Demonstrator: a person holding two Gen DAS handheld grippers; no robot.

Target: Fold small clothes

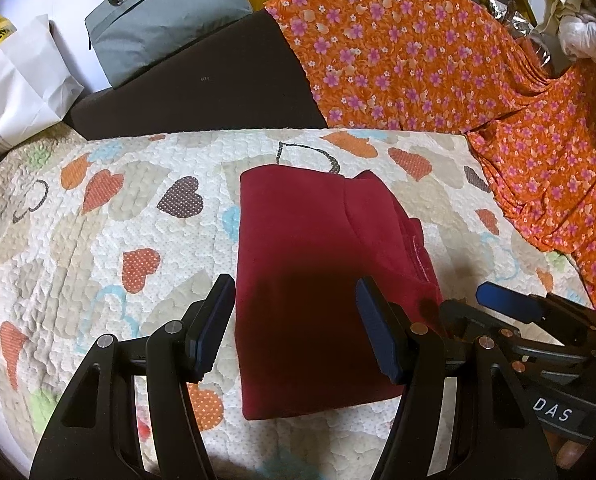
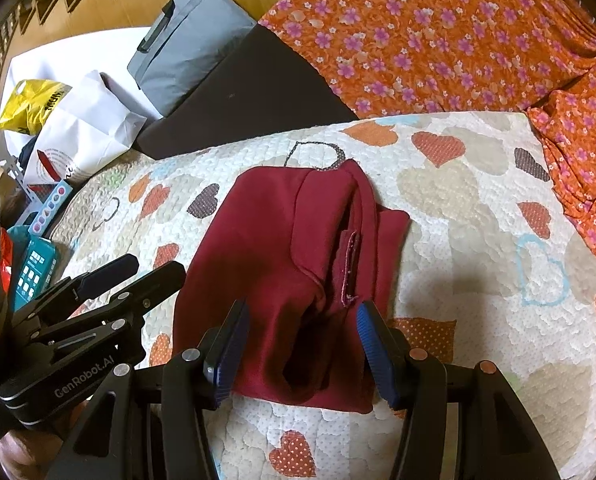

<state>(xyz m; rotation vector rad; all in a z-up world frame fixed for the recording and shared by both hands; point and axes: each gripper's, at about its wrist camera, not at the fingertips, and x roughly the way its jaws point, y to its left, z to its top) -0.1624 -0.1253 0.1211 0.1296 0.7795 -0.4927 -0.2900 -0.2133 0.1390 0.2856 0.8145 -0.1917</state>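
A dark red small garment (image 1: 318,264) lies folded into a rough rectangle on the heart-patterned quilt (image 1: 97,220). It also shows in the right wrist view (image 2: 281,264), with layered folds and a seam edge on its right side. My left gripper (image 1: 293,300) is open and empty, its jaws standing over the garment's near part. My right gripper (image 2: 302,320) is open and empty over the garment's near right part. The right gripper shows in the left wrist view (image 1: 510,300) at the right; the left gripper shows in the right wrist view (image 2: 137,272) at the left.
An orange flowered cloth (image 1: 438,52) covers the far right. A dark cushion (image 1: 201,84), a grey bag (image 1: 161,20) and white paper bags (image 1: 21,76) lie at the far left. Boxes and a yellow bag (image 2: 29,104) sit off the quilt's left edge.
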